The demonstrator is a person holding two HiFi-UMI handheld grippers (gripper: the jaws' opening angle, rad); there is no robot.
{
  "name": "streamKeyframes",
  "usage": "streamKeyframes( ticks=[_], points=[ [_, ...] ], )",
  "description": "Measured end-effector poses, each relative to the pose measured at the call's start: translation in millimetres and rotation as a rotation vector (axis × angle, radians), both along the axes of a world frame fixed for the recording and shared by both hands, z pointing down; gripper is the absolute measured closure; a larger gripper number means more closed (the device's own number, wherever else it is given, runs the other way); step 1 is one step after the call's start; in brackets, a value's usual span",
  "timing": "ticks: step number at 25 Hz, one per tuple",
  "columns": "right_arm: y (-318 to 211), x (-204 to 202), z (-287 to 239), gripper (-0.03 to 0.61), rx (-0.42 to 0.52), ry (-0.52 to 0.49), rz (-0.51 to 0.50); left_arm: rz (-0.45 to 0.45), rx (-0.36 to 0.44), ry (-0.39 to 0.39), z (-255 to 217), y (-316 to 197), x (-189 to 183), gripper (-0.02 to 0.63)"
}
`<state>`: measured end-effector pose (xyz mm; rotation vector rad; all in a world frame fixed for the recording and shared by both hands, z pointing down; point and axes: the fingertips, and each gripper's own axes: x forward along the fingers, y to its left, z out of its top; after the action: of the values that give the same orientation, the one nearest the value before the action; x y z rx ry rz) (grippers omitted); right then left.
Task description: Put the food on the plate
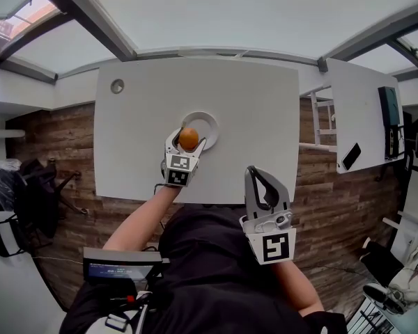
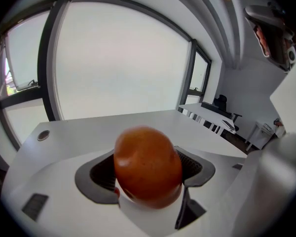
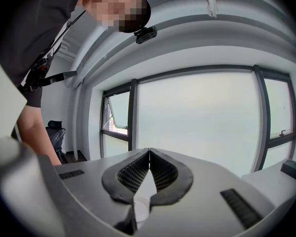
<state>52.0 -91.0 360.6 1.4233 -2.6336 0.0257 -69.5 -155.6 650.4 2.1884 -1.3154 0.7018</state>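
My left gripper pinches round orange food between both jaws. I see food over near edge of round white plate, on white table. My right gripper pressed together, nothing in it, by near table edge, close to my body.

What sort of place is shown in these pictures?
Probably an office or workroom: two plain white desks, a black office chair and large windows.
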Motion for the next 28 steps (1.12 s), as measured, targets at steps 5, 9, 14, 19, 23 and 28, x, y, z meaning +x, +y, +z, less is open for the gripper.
streamKeyframes(
  ticks=[5,9,14,19,23,28],
  points=[
    [1.3,2.8,3.1,0.571,-0.008,0.001,0.013,0.021,-0.021,0.000,8.1,-5.2,2.8,0.281],
    [0.6,11.7,3.7,0.571,-0.012,0.012,0.022,0.032,-0.047,0.005,25.7,-4.4,9.8,0.281],
    [-0.6,25.9,6.2,0.571,-0.018,0.021,0.053,0.004,-0.092,0.003,38.4,-9.9,9.4,0.281],
    [1.5,29.9,3.5,0.571,-0.015,0.027,0.065,0.003,-0.068,-0.003,54.5,-14.3,8.3,0.281],
    [1.2,36.7,7.9,0.571,-0.028,0.034,0.083,-0.009,-0.082,0.013,57.1,-18.7,11.8,0.281],
    [-2.5,47.1,15.8,0.571,-0.047,0.049,0.097,-0.002,-0.091,0.018,70.0,-26.8,16.2,0.281]
  ],
)
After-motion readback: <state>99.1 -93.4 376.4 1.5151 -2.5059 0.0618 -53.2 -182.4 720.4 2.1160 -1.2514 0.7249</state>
